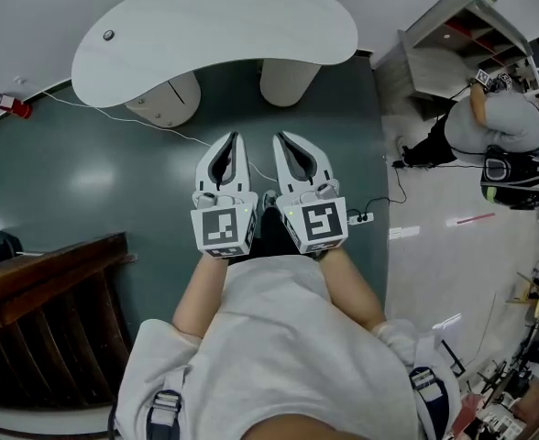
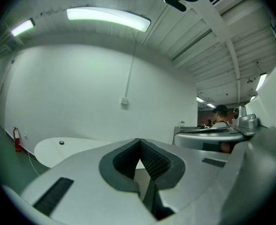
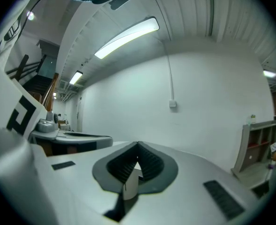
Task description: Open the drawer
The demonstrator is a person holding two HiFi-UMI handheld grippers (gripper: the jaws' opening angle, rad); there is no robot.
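Plainly no drawer shows yet: left gripper [image 1: 236, 137] and right gripper [image 1: 279, 137], fingers shut on nothing, point side by side at the white table [image 1: 214, 35], neither nearer.

White short-sleeved T-shirt [image 1: 279, 337], loose at the sleeves, dark buckled straps [image 1: 164, 407] over both shoulders. White moulded shells on left gripper [image 1: 236, 137] and right gripper [image 1: 279, 138], tapering to beaks, lined with dark ribbed pads [image 2: 155, 160]. And there, a black-and-white square marker on each cube [image 1: 224, 228] at the back.
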